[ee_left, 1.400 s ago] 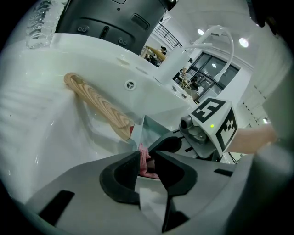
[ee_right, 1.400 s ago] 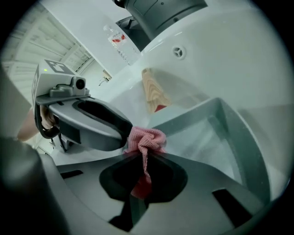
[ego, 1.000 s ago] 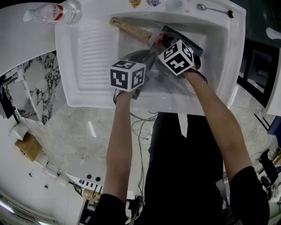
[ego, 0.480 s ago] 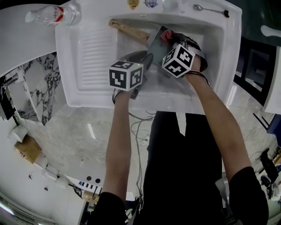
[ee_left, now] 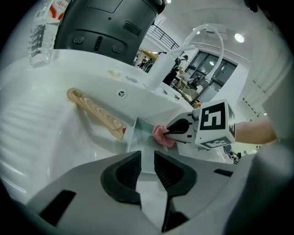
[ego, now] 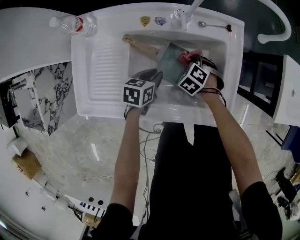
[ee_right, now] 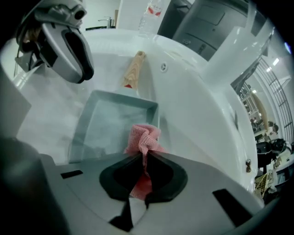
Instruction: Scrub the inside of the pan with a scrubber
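Note:
A square grey pan (ego: 169, 63) with a wooden handle (ego: 140, 44) lies in the white sink. My left gripper (ee_left: 147, 172) is at the pan's near edge, its jaws closed on the thin rim of the pan (ee_left: 138, 142). In the head view the left gripper (ego: 151, 77) shows below the handle. My right gripper (ee_right: 144, 176) is shut on a pink mesh scrubber (ee_right: 144, 137), which rests against the inside of the pan (ee_right: 115, 124) near its right wall. The scrubber (ego: 185, 56) also shows pink in the head view and, as the scrubber (ee_left: 161, 134), in the left gripper view.
The sink basin (ego: 218, 49) has a ridged drainboard (ego: 108, 65) on its left. A water bottle (ego: 75, 23) lies at the counter's back left. A faucet (ego: 187, 9) and a spoon (ego: 213, 24) are at the sink's back rim.
My right gripper has carried the scrubber to the right across the pan and rolled as it went. The left gripper has kept its hold and place.

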